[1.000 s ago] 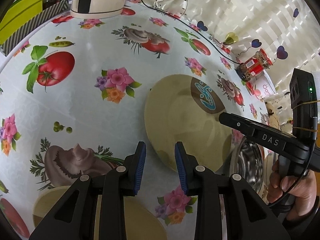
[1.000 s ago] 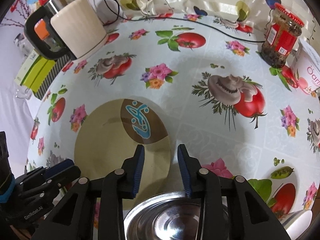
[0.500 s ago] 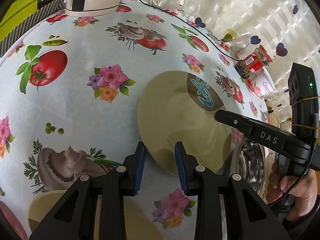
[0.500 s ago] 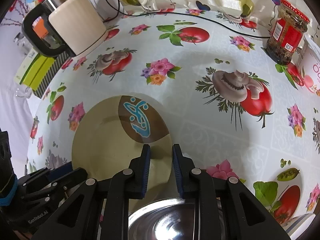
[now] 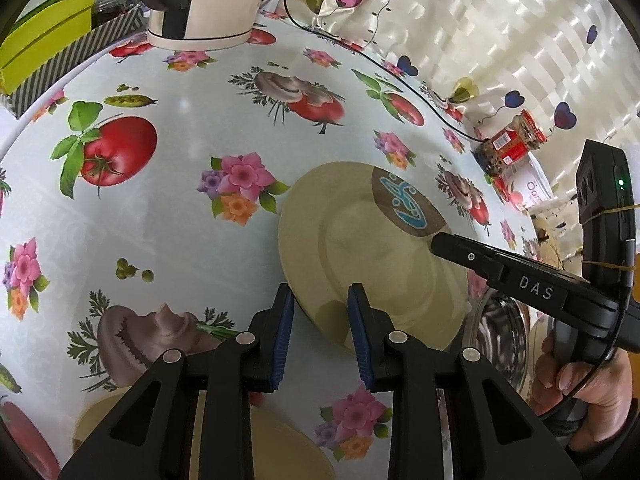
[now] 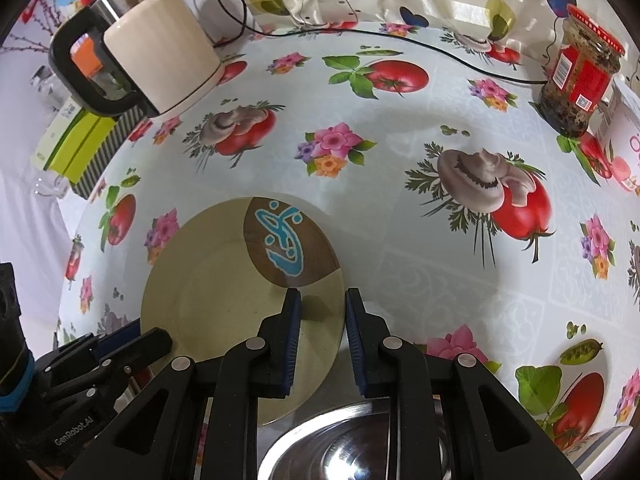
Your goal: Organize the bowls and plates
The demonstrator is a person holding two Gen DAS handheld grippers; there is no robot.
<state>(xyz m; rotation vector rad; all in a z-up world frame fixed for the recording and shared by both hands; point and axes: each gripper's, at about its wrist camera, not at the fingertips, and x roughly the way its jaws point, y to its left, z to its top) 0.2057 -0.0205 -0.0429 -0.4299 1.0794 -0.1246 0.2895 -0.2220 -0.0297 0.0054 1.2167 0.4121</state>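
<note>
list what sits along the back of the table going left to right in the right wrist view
green box → kettle → black cable → red-labelled jar → white tub

We see a beige round plate [image 6: 224, 304] bearing a brown patch with turquoise motif, on a white tablecloth [image 6: 400, 184] printed with tomatoes, mushrooms, flowers.

The plate [image 6: 224, 300] lies on the table [image 6: 400, 240], with the steel bowl [image 6: 352, 444] just beside its near edge, perhaps touching. Behind stand the kettle [image 6: 160, 52] at left and the jar [image 6: 580, 84] at right.
</note>
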